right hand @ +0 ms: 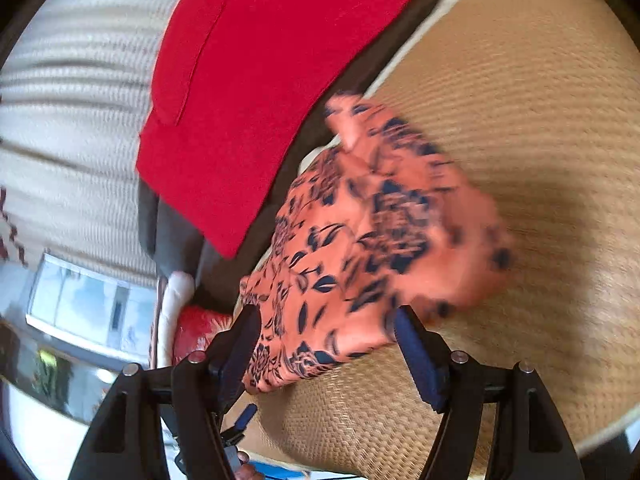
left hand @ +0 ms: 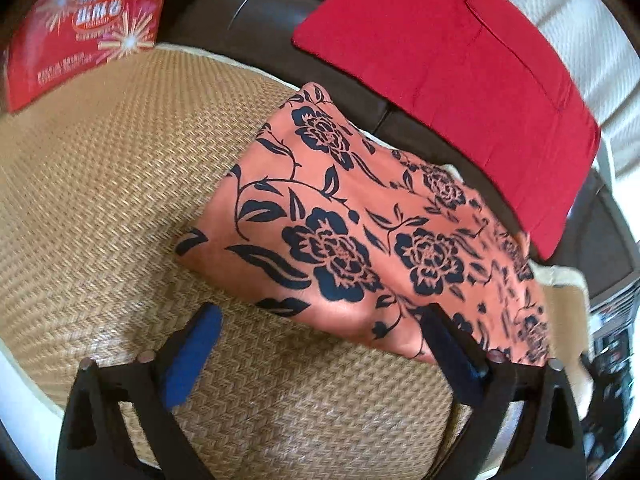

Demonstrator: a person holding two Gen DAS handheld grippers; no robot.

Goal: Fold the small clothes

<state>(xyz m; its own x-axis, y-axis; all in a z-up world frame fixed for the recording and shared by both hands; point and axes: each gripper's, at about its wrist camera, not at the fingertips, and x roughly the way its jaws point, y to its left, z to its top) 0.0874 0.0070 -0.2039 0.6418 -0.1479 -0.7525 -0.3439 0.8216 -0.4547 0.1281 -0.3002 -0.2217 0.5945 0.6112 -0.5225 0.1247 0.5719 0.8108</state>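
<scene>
Orange floral garment (left hand: 360, 232) lies on the woven mat (left hand: 100, 200); the near hem should be pinched by both hand-held grippers, left (left hand: 320, 332) and right (right hand: 326, 336), now wide apart, empty.

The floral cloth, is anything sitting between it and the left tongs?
Nothing visible. Only bare woven mat lies between the open left tongs and the floral cloth; the red cushion sits beyond it.

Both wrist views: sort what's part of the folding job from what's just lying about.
Part of the job:
orange floral garment
woven mat it lies on
left tool, jaws wide
right tool, jaws apart

Lying about:
red cushion
red printed bag
</scene>
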